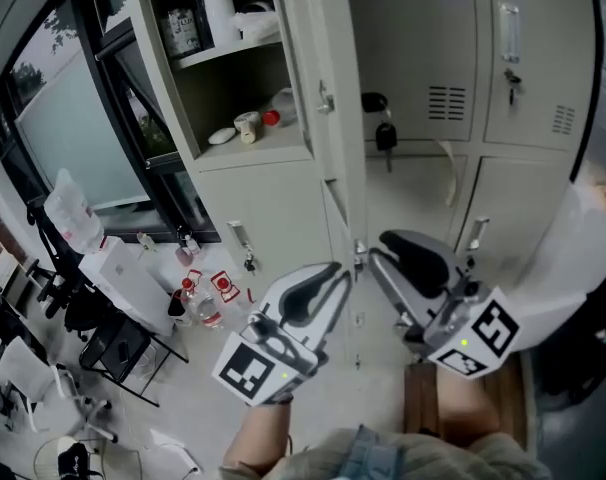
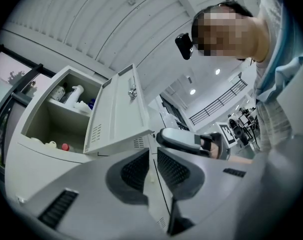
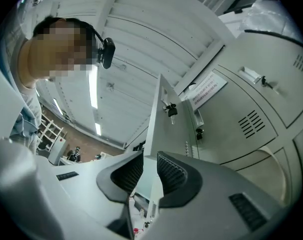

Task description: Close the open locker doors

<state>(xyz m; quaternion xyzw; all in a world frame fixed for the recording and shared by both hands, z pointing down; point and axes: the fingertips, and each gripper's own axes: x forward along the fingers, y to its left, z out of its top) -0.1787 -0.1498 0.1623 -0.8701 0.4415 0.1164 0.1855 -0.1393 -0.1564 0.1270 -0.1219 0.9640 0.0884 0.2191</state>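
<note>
Nearest, the left tool [image 1: 328,276] and the right tool [image 1: 375,248] are held side by side, tips raised toward the lockers. Each is seen with its jaws a little apart and nothing pinched, and a thin pale lower door edge [image 2: 152,184] is framed in the gap. Just above it, the upper locker door [image 1: 323,88] is stood out edge-on between two locker columns. It is pale grey metal with a small latch on its free edge. To its left the open compartment [image 1: 198,108] is exposed. A cup [image 1: 246,126] and a small dish [image 1: 221,136] are set near the front edge of its floor, and a dark jar [image 1: 183,28] is set on the shelf [image 1: 233,53] above.

Only in the left gripper view are the door's compartment-facing side and its vent slots shown, with the right tool beside it. Only in the right gripper view is the other side shown, with a key with a black fob [image 3: 170,110], a paper notice [image 3: 206,89] and the closed doors [image 3: 251,114] beyond.

The pale floor [image 1: 183,368] is shown by the head view alone, with bottles [image 1: 198,303] grouped at the lockers' foot and a dark-framed window [image 1: 73,118] at the far left. A white ribbed ceiling [image 3: 131,44] is seen overhead.
</note>
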